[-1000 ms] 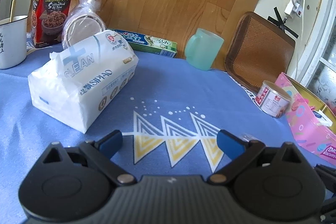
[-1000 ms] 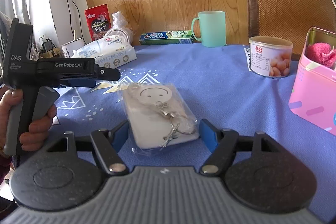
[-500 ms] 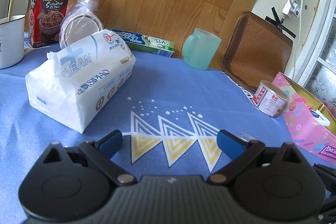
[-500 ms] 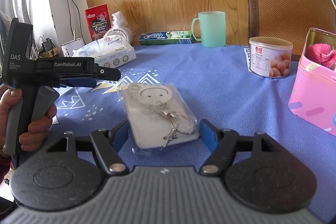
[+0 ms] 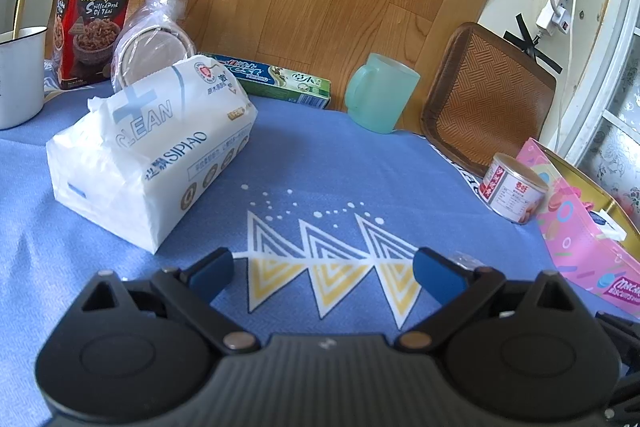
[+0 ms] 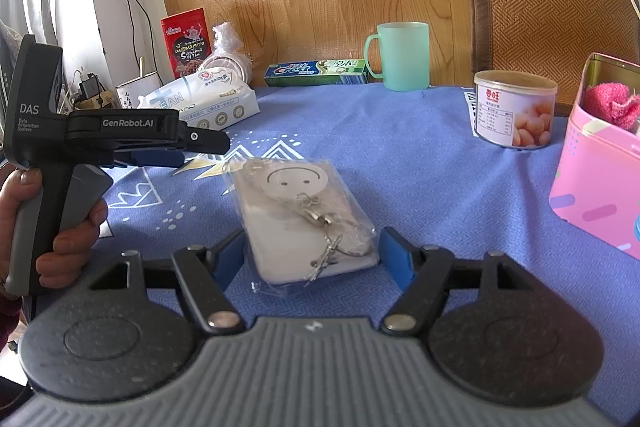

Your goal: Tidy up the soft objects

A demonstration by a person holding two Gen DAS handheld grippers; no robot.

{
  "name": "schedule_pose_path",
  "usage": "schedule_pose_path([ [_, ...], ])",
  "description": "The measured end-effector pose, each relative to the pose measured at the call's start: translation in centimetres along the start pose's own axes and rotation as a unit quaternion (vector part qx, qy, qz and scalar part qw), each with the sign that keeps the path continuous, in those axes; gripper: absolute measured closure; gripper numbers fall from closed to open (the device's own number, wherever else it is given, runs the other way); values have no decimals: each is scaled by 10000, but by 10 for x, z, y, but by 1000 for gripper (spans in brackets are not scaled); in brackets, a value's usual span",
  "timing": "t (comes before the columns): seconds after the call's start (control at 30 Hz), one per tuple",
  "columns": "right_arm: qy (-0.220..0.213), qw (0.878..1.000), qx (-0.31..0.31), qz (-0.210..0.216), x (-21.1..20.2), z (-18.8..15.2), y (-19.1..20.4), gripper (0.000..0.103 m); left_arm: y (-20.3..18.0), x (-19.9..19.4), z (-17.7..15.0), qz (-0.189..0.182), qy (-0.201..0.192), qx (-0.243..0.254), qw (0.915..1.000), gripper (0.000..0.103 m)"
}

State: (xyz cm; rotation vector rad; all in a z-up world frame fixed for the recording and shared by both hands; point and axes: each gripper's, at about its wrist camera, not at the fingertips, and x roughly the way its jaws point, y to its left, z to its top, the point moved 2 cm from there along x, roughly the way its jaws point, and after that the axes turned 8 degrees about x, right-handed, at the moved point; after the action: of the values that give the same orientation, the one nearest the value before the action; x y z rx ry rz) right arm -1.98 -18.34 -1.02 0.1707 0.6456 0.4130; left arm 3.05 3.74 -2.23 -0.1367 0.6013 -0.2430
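Soft white pouch (image 6: 304,223), sealed in a clear bag with a smiley face and a metal keyring on top, is lying flat on the blue desk (image 6: 420,163) right between the fingers of my right gripper (image 6: 314,257). I am holding that gripper wide, one blue pad on each side of the pouch's near end, and I cannot tell whether either pad is touching the wrapper yet. My left gripper (image 5: 324,273) is hovering wide and empty over the yellow triangles on the cloth, with the tissue pack (image 5: 156,151) sitting towards the desk's far left part.

As I judge it, I am lining up the grasp on the pouch. To do it well I should be closing on the padded body and not on the loose plastic margin, since the film looks slippery and could slide out. The keyring is draping near the right pad, so I would keep the pads low and clear of the metal. A gentle squeeze should do, as the pouch will give. The pink tin (image 6: 596,187) at the desk's right edge, with a pink cloth (image 6: 610,105) already inside, looks like the likely destination, and the can (image 6: 514,109) is standing beside it.
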Motion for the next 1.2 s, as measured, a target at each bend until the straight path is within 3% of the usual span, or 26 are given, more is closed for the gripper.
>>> schedule_pose_path([
  [0.93,-11,10000,-4,-2,0,0,0,29,-1,-1,-1,-148,21,-45,9999,3],
  [1.2,69,9999,-152,-41,0,0,4,29,-8,-2,-3,-451,118,-46,9989,3],
])
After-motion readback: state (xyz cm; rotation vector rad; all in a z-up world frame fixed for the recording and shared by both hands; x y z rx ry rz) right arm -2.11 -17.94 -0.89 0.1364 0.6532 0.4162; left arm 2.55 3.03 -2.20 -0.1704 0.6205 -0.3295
